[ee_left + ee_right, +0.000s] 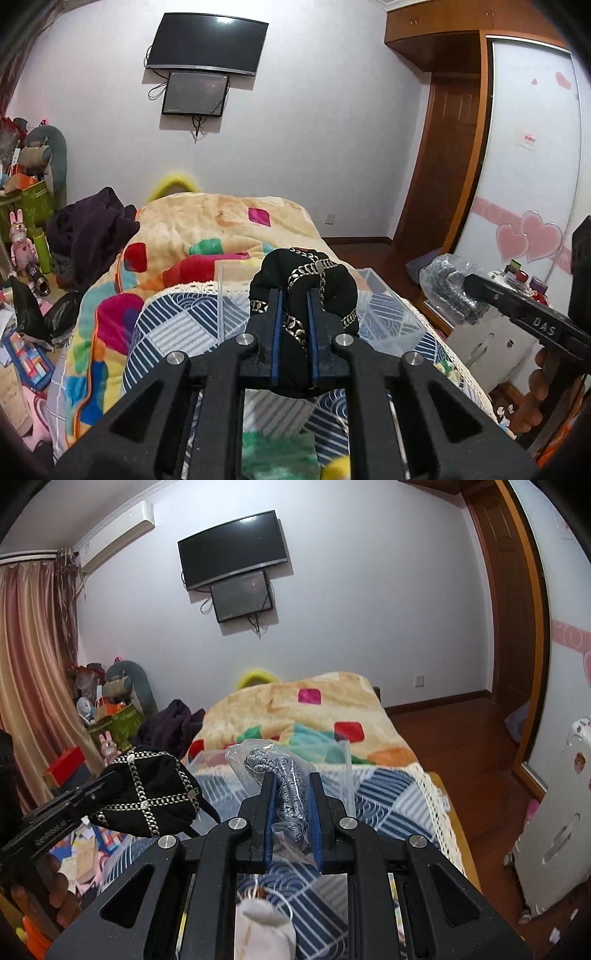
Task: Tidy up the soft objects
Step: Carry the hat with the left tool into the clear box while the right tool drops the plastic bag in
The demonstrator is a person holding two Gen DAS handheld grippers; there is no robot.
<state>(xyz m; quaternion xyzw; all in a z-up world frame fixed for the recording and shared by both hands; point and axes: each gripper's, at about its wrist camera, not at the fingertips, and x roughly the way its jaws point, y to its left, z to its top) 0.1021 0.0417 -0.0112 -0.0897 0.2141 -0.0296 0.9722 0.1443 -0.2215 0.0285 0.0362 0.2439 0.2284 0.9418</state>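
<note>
My left gripper is shut on a black fabric hat with silver chain trim, held above the bed; the hat also shows in the right wrist view. My right gripper is shut on a clear plastic bag holding a grey knitted item, also seen at the right of the left wrist view. A clear plastic box sits on the bed just beyond both grippers; it also shows in the right wrist view.
The bed has a blue-and-white patterned cover and a colourful blanket beyond. A dark garment lies at its left side. Clutter fills the floor at left. A white sock lies below my right gripper.
</note>
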